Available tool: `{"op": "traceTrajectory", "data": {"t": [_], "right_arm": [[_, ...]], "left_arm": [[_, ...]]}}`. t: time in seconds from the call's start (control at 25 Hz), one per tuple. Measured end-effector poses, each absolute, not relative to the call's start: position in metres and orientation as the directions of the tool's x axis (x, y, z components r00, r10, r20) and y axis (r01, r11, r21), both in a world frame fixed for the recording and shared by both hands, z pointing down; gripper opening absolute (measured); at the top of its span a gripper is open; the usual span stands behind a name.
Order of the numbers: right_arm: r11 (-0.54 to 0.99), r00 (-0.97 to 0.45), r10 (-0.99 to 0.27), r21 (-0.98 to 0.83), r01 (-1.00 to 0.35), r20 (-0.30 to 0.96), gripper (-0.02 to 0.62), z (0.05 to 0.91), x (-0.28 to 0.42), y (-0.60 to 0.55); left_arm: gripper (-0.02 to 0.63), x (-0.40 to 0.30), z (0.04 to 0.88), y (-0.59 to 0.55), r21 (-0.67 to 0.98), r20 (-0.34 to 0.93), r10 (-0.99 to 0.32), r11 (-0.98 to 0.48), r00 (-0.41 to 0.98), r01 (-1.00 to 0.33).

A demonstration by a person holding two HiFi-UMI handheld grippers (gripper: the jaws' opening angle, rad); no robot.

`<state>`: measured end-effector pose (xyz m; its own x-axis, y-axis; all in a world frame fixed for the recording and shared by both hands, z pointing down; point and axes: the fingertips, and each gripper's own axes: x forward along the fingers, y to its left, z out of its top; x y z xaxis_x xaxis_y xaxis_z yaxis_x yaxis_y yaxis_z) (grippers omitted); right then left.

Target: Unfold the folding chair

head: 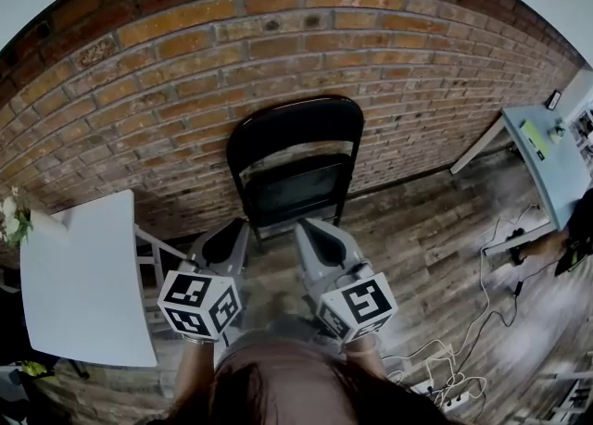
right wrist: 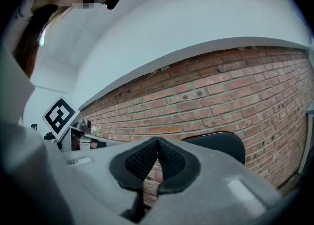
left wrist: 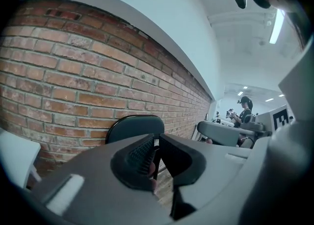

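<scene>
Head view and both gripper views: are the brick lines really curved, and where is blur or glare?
Head view: wide-angle bending bows the brick wall into an arc, the folding chair is sharp, the floor at right is smeared. Left gripper view: the ceiling lamp glares white. Right gripper view: even light, dark corners, the wall curved too.

Left hand-held gripper (head: 225, 236) barely parted, empty; right hand-held gripper (head: 318, 236) shut, empty; both side by side.
</scene>
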<state>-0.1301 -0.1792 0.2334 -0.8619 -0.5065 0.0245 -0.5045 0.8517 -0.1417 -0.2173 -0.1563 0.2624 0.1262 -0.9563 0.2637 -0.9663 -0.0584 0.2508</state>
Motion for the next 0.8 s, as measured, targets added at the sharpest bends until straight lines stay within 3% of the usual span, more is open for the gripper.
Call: {"op": "traceTrajectory", "data": {"t": [0.8], "right_arm": [[0.834, -0.855, -0.517, -0.201, -0.513, 0.039, 0.006, 0.254, -0.158, -0.248]], "left_arm": [[0.071, -0.265, 0.278, -0.215, 0.216, 0.318, -0.942, -0.037, 0.106, -0.976]]}}
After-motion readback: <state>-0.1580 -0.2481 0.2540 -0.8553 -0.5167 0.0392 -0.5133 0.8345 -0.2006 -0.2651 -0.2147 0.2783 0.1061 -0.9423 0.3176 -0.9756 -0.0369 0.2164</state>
